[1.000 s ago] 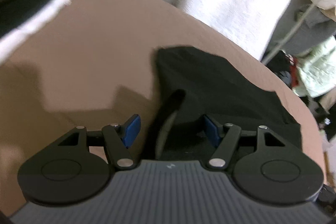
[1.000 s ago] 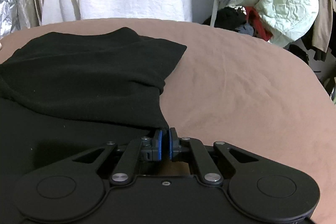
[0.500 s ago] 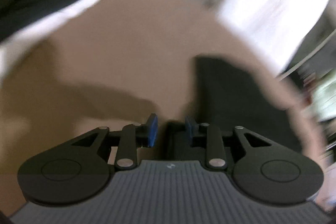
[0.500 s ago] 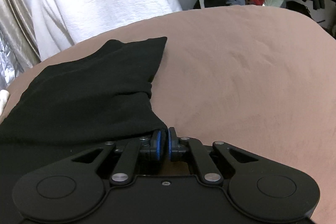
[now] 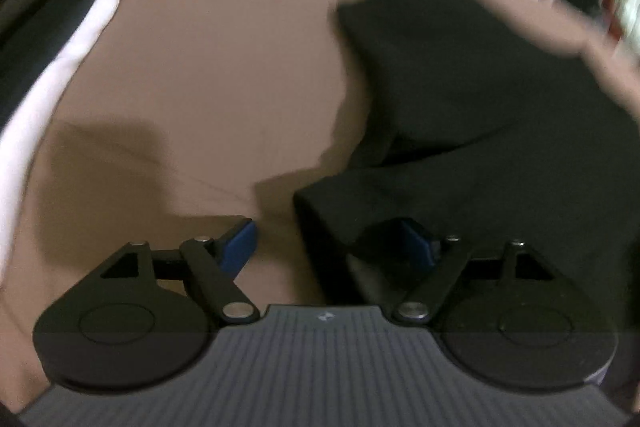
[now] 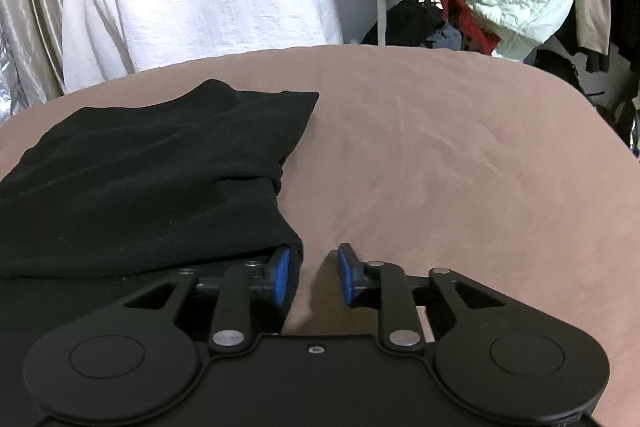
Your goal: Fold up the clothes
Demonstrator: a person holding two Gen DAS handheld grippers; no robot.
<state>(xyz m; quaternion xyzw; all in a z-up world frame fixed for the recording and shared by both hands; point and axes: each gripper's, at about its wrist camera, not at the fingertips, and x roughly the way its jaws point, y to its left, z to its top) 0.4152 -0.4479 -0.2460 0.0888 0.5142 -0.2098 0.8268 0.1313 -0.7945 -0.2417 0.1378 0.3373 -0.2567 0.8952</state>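
Left wrist view is blurred, but the left gripper (image 5: 328,243) is plainly spreading wide over the brown cover (image 5: 224,67), a corner of the black garment (image 5: 480,131) lying loose between its blue pads, unpinched. A stack of folded clothes (image 5: 60,11) sits at the left edge. From the right wrist, the right gripper (image 6: 312,279) is parting too, narrower, its left pad just beside the garment's edge, gripping nothing. The black garment (image 6: 152,171) lies folded on the cover's left half.

black garment (image 5: 480,131) motion-blurred in left wrist view, folded stack (image 5: 48,7) cut off at left edge
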